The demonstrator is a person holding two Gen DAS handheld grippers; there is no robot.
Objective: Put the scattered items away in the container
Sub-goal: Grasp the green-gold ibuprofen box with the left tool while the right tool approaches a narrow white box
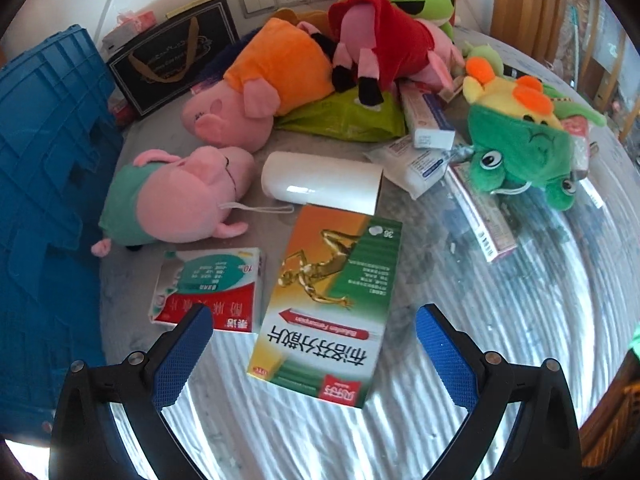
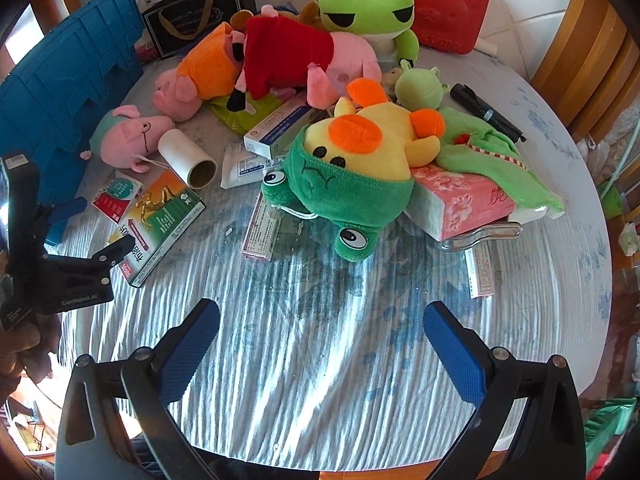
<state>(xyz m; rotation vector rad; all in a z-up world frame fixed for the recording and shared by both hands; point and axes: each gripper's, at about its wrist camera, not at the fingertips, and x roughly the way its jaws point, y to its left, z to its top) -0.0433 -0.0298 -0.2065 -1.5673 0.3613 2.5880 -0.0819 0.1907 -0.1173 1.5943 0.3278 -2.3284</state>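
Both claws stood wide and held nothing. The left claw (image 1: 314,354) hung over the big medicine box (image 1: 328,308), with the small red box (image 1: 208,288) just beside it. The right claw (image 2: 322,346) hung over a bare bit of the table (image 2: 320,380). It looked like tidying had hardly begun, for everything lay out on the table. A little farther sat the white roll (image 1: 320,178), the small pig (image 1: 180,196) and the duck toy (image 2: 360,168) on the tissue pack (image 2: 460,204). Behind them were more pigs, the frog (image 2: 368,12) and a pen (image 2: 486,114). The blue bin (image 1: 44,184) stood at the left edge. Its inside could not be seen.
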